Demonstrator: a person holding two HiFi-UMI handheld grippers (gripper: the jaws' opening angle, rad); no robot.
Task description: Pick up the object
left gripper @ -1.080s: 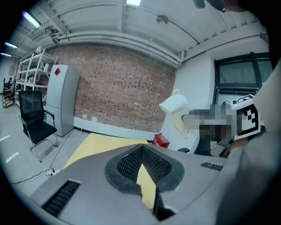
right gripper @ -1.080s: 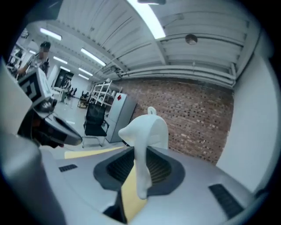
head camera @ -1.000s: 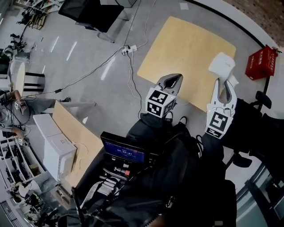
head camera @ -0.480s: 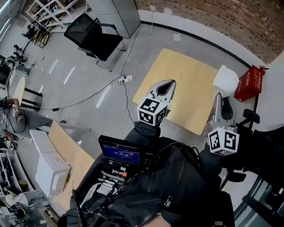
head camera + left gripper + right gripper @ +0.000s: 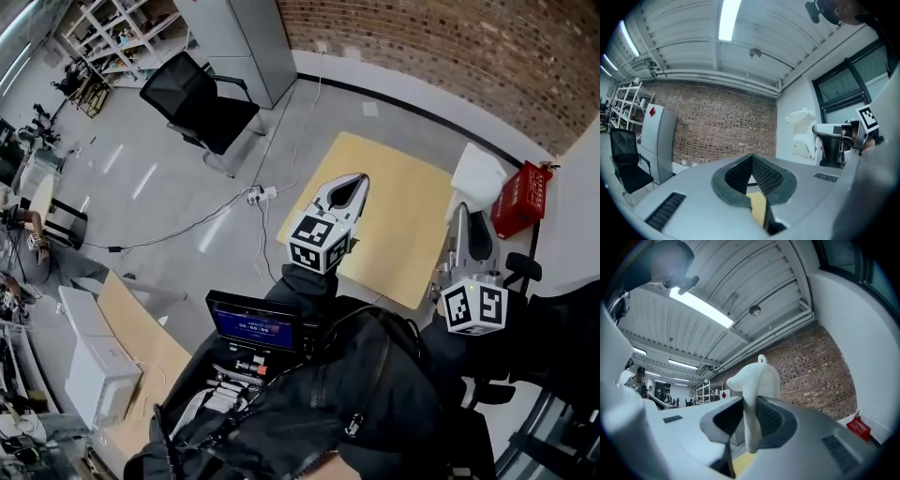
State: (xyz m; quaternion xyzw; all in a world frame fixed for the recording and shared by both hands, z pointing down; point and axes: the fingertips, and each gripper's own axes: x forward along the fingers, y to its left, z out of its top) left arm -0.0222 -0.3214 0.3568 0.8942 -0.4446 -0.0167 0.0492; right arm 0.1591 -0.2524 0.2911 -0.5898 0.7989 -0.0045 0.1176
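The object is a white moulded piece (image 5: 478, 174) with a small loop on top. It stands upright between the pads of my right gripper (image 5: 462, 210), which is shut on it and holds it in the air past the right edge of the yellow table (image 5: 394, 187). The right gripper view shows the white piece (image 5: 754, 380) clamped between the ribbed pads of that gripper (image 5: 749, 404). My left gripper (image 5: 359, 178) hangs over the table, shut with nothing in it. In the left gripper view its tips (image 5: 751, 157) meet, and the white piece (image 5: 801, 133) shows to the right.
A red box (image 5: 520, 199) lies on the floor right of the table. A black office chair (image 5: 197, 103) and a grey cabinet (image 5: 239, 33) stand at the back. A power strip with cables (image 5: 258, 195) lies left of the table. A small screen (image 5: 255, 323) sits below me.
Both grippers have risen. The right one has rolled while it keeps hold of the white piece. The brick wall has come into the head view.
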